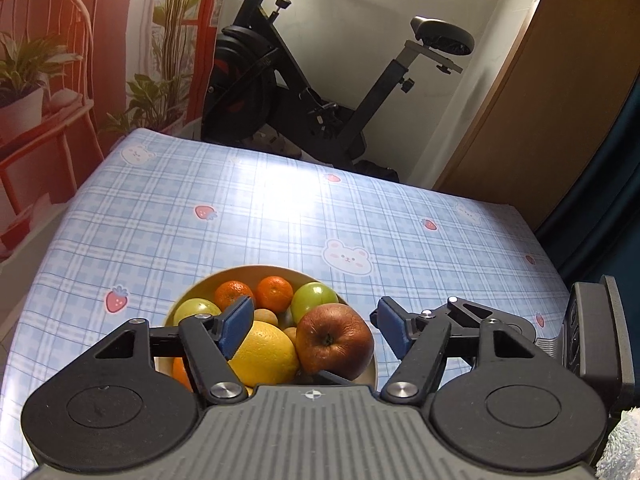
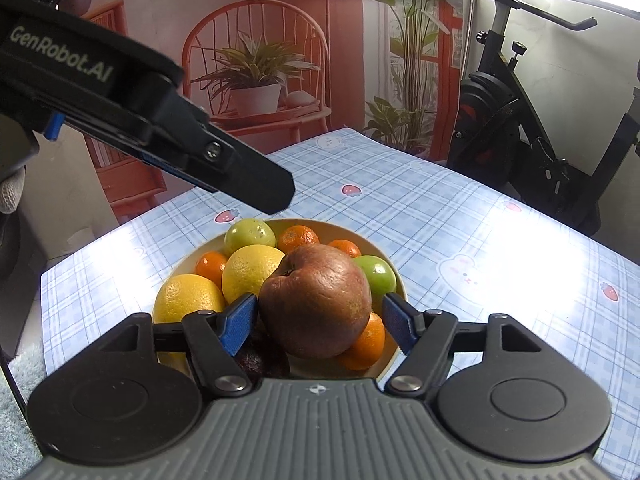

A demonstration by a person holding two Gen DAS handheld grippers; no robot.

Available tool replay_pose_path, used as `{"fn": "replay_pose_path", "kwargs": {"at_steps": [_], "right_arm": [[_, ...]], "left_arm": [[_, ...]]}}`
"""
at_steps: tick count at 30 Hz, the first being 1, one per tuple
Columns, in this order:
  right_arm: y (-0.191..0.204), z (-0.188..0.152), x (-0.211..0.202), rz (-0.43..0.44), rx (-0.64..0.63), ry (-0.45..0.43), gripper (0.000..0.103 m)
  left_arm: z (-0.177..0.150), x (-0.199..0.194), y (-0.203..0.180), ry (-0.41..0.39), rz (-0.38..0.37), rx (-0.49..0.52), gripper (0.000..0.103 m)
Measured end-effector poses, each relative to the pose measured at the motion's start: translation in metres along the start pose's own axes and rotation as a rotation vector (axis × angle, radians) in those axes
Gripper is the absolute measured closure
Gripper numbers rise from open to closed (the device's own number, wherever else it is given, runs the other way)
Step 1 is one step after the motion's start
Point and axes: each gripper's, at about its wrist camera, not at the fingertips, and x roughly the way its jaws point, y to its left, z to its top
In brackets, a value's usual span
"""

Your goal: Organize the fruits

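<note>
Two jaw sets: I am holding both spread, nothing pinched; left gripper [image 1: 312, 326] and right gripper [image 2: 318, 322] are hovering over the bowl [image 2: 396, 280].
Surface [image 1: 280, 216]: checked cloth is carrying the bowl near my edge.
Apple [image 2: 318, 300]: sitting on top between my right jaws, untouched; looking firm, heavy, wrinkled. I am judging its widest sides the place to grip.
Lemons [image 2: 250, 272]: rounder, probably slippery.
Tangerines [image 2: 298, 238]: small, soft; I am planning gentle pressure.
</note>
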Motion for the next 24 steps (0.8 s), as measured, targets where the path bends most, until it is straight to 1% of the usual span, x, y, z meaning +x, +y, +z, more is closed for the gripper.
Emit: {"fn": "replay_pose_path", "kwargs": {"at_steps": [1,3,6,9,13,15,16,20,21,24], "right_arm": [[0.0,0.0,-0.004,-0.009,0.001,-0.003,0.029],[0.0,0.002,-0.014,-0.028,0.013,-0.014,0.028],[-0.002,0.002,-0.035,-0.061,0.046,-0.048,0.023],[-0.005,0.003,-0.058,-0.096,0.086,-0.079,0.019],[-0.011,0.003,-0.092,-0.124,0.165,-0.136,0.014],[-0.01,0.003,-0.113,-0.134,0.184,-0.185,0.007],[-0.009,0.003,-0.122,-0.137,0.19,-0.198,0.001],[-0.005,0.007,-0.151,-0.167,0.213,-0.189,0.0],[-0.004,0.008,-0.158,-0.181,0.224,-0.182,0.0],[0.0,0.01,-0.178,-0.232,0.248,-0.184,0.0]], "left_arm": [[0.0,-0.005,-0.002,-0.01,0.012,0.009,0.027],[-0.001,-0.016,-0.01,-0.024,0.042,0.049,0.026],[-0.006,-0.035,-0.025,-0.079,0.092,0.109,0.024],[-0.012,-0.055,-0.039,-0.126,0.108,0.141,0.018],[-0.02,-0.077,-0.058,-0.181,0.126,0.188,0.016],[-0.023,-0.086,-0.066,-0.205,0.144,0.198,0.015],[-0.025,-0.09,-0.07,-0.219,0.158,0.203,0.014],[-0.031,-0.105,-0.09,-0.268,0.211,0.248,0.013],[-0.033,-0.108,-0.094,-0.277,0.215,0.254,0.013],[-0.035,-0.119,-0.103,-0.3,0.197,0.25,0.011]]}}
